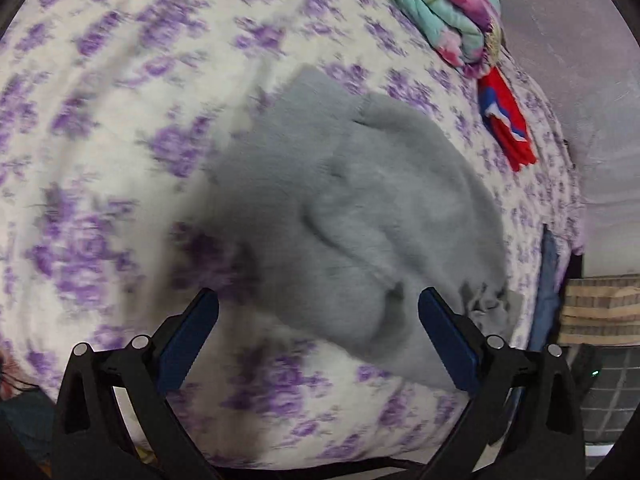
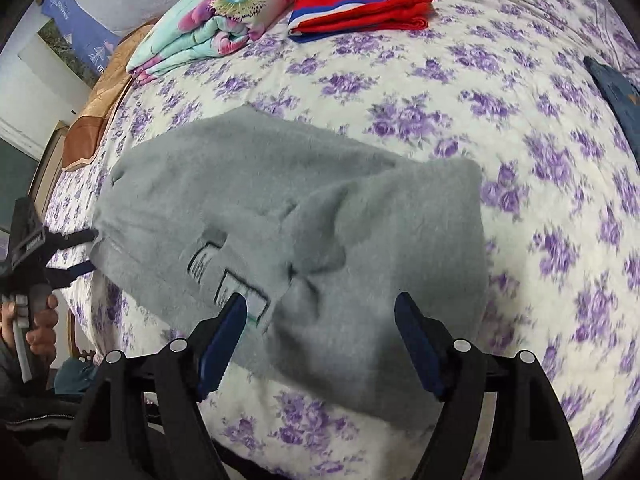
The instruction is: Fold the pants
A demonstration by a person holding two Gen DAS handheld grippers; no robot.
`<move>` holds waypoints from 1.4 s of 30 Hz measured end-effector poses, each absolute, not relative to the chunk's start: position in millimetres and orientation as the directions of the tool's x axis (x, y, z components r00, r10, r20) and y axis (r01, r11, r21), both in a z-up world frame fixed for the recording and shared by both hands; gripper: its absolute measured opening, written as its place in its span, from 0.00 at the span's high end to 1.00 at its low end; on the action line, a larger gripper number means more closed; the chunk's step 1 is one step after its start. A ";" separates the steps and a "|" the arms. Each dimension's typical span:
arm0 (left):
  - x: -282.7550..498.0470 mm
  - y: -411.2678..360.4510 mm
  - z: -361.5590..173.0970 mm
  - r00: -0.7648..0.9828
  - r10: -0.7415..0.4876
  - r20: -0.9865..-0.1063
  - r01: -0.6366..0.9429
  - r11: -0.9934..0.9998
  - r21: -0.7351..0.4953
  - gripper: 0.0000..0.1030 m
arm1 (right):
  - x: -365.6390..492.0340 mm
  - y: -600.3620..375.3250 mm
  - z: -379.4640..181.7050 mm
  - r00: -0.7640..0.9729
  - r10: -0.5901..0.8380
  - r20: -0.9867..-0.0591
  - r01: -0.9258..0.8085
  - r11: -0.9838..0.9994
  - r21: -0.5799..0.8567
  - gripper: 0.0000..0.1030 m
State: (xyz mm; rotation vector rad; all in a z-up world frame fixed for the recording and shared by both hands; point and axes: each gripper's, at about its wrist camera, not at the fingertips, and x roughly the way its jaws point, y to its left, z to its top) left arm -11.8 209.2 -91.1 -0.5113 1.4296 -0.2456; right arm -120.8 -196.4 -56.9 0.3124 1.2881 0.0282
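Note:
Grey fleece pants (image 1: 360,216) lie folded into a thick bundle on the bed, with a white label showing in the right wrist view (image 2: 304,216). My left gripper (image 1: 318,308) is open just above the near end of the bundle, holding nothing. It also shows at the left edge of the right wrist view (image 2: 86,250), open beside the left end of the pants. My right gripper (image 2: 320,316) is open over the near edge of the pants, empty.
The bed has a white sheet with purple flowers (image 2: 500,92). A folded floral quilt (image 2: 224,20) and folded red clothes (image 2: 360,6) lie at the far side. A dark blue garment (image 2: 616,96) lies at the right edge. A headboard (image 2: 96,120) stands at the left.

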 end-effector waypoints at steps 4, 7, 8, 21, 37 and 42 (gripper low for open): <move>7.2 181.3 -103.0 0.122 -0.417 -0.901 -0.114 0.895 -0.430 0.26 | -129.9 -190.6 -60.4 0.278 0.198 -0.940 0.143 0.959 0.245 0.25; 18.4 180.8 -124.8 0.101 -0.429 -0.897 -0.154 0.884 -0.440 0.23 | -134.8 -193.5 -57.8 0.292 0.211 -0.933 0.141 0.955 0.261 0.25; 20.7 182.4 -128.3 0.113 -0.447 -0.887 -0.172 0.871 -0.460 0.21 | -134.8 -194.8 -57.1 0.297 0.214 -0.931 0.139 0.954 0.264 0.25; -81.4 -12.5 40.0 0.364 -0.380 -0.851 0.496 0.852 -0.169 0.65 | -168.9 -273.6 -68.0 0.365 0.306 -0.879 0.189 0.901 0.392 0.25; -117.9 -64.6 7.9 0.329 -0.364 -0.871 0.538 0.831 -0.144 0.08 | -179.1 -312.9 -57.5 0.410 0.429 -0.805 0.187 0.824 0.535 0.25; -82.8 -11.7 -4.6 0.416 -0.221 -0.882 0.284 0.953 -0.104 0.08 | -136.7 -289.1 -55.4 0.414 0.497 -0.763 0.171 0.781 0.601 0.25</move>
